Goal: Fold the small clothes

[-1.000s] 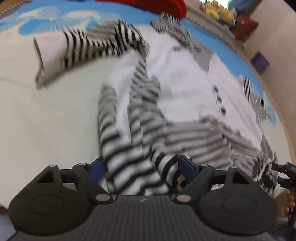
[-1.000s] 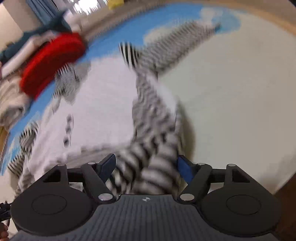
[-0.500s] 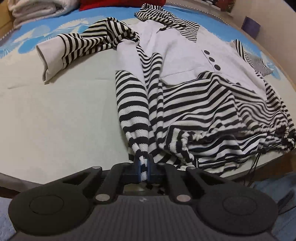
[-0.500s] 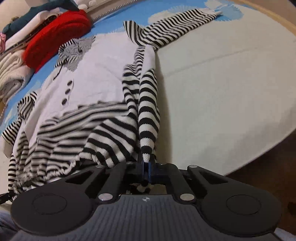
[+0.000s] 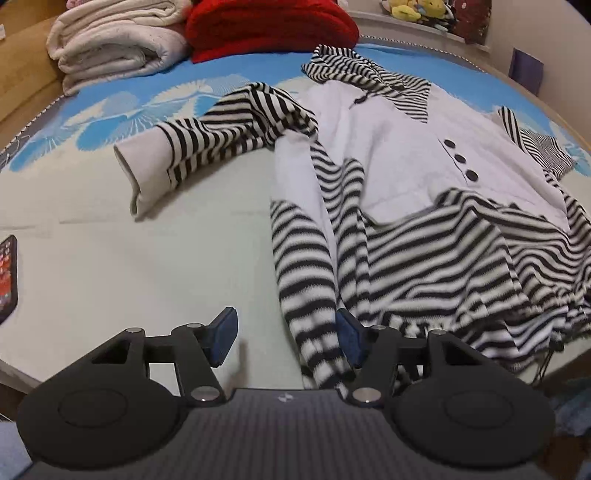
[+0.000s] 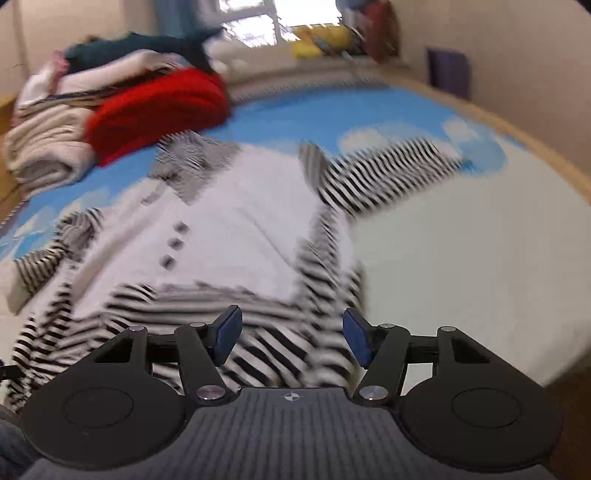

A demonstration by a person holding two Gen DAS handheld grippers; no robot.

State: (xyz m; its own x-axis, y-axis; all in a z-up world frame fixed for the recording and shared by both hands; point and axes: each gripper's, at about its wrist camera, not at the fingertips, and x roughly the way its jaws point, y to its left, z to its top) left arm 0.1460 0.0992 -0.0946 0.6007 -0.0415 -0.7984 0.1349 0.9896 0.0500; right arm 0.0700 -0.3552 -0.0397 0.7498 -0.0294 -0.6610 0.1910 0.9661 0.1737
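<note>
- The black-and-white striped knit top with a plain white chest panel (image 5: 399, 166) lies face up on the pale, blue-patterned bed cover (image 5: 129, 266), spread across the right half of the left wrist view.
- Long axis runs near to far: striped collar (image 5: 369, 81) points to the far end of the bed, gathered striped hem (image 5: 480, 317) sits at the near edge, close to both grippers.
- Three dark buttons (image 5: 460, 158) run down the white panel, roughly along that axis.
- One striped sleeve w/ a plain white cuff (image 5: 207, 147) sticks out sideways to the left in the left cam. The other sleeve (image 6: 384, 173) angles out to the right in the right cam, which is pretty blurry.
- Left gripper (image 5: 286, 338): jaws are opening, blue pads (image 5: 223, 334) well apart. A hanging fold of striped hem sits btw them, up against the right-hand pad, not pinched.
- Right gripper (image 6: 291, 338): also opening, pads apart, striped fabric below and btw them, no squeeze on it that I can see.
- Far end of the bed: folded cream blanket (image 5: 110, 48) w/ a folded red knit thing (image 5: 266, 26) just beside it.
- A phone w/ a lit screen (image 5: 7, 277) lies at the left edge of the cover.
- No bins or baskets to report on.
</note>
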